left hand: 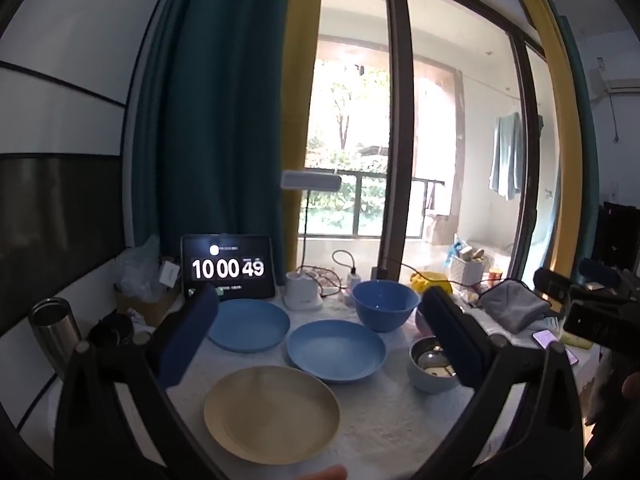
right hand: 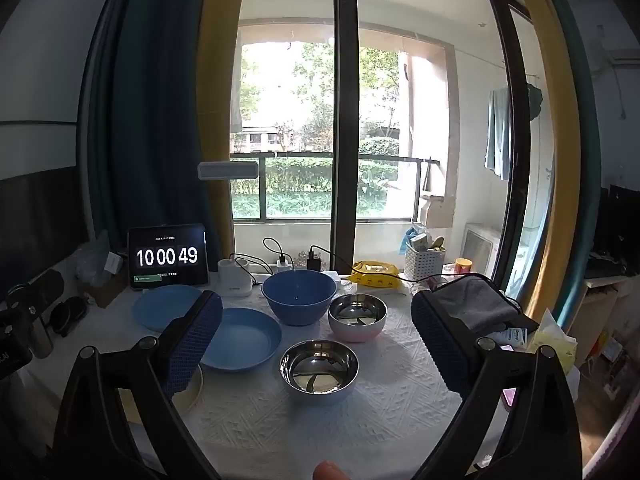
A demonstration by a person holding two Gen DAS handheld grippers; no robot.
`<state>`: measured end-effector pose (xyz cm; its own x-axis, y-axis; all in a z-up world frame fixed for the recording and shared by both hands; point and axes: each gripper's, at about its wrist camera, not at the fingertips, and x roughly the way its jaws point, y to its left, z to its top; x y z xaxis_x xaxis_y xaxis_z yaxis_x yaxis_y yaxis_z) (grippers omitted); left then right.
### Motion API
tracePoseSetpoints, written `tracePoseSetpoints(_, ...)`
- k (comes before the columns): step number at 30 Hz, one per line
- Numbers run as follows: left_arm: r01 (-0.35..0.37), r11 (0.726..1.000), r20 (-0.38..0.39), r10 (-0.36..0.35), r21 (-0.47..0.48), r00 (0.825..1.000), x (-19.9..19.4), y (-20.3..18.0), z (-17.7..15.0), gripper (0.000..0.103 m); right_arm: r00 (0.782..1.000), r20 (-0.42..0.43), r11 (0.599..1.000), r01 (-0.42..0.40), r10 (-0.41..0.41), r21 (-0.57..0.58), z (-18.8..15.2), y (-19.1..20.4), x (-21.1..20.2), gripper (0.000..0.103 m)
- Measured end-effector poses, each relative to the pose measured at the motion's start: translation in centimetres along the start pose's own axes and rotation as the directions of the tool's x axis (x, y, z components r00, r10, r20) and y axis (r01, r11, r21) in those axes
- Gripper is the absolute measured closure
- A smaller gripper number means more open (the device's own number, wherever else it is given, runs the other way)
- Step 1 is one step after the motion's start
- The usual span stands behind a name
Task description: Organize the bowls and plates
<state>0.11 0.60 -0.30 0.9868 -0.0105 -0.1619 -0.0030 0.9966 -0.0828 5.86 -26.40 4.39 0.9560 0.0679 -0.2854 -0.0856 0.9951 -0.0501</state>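
Left wrist view: left gripper (left hand: 320, 336) held above the table (left hand: 400, 420), jaws spread wide, nothing between the pads. Below and between the fingers sit a yellow plate (left hand: 272, 414) nearest the camera, a blue deep plate (left hand: 336, 350) just behind it, and a flat blue plate (left hand: 248, 326) further back to the left, partly hidden by the left finger. A large blue bowl (left hand: 386, 304) stands behind the deep plate. A steel-lined pale blue bowl (left hand: 432, 364) sits at right, partly behind the right finger; a pink bowl is only a sliver behind that finger. A tablet (left hand: 228, 268) at the back shows 10 00 49. Right wrist view: right gripper (right hand: 318, 336) also spread wide, empty, above the white cloth. Pale blue steel-lined bowl (right hand: 319, 370) lies nearest, centred between the fingers; pink steel-lined bowl (right hand: 357, 317) just behind it to the right, apart from it; large blue bowl behind, left of the pink one. Blue deep plate and flat blue plate to the left, both partly covered by the left finger; a rim of the yellow plate shows under that finger. A grey folded cloth (right hand: 476, 304) lies at right.
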Motion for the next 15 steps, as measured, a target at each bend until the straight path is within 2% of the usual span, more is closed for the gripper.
tracePoseSetpoints(1, -0.002, 1.0, 0.003, 0.002, 0.0, 1.0, -0.1, 0.0, 0.0, 0.0, 1.0, 0.006, 1.0, 0.002, -0.002, -0.003, 0.1, -0.1, -1.0, 0.006)
tracePoseSetpoints(15, -0.025, 1.0, 0.007, 0.025, -0.01, 1.0, 0.0, 0.3, -0.4, 0.0, 1.0, 0.003, 1.0, -0.008, 0.008, -0.01, -0.7, 0.0, -0.6, 0.006)
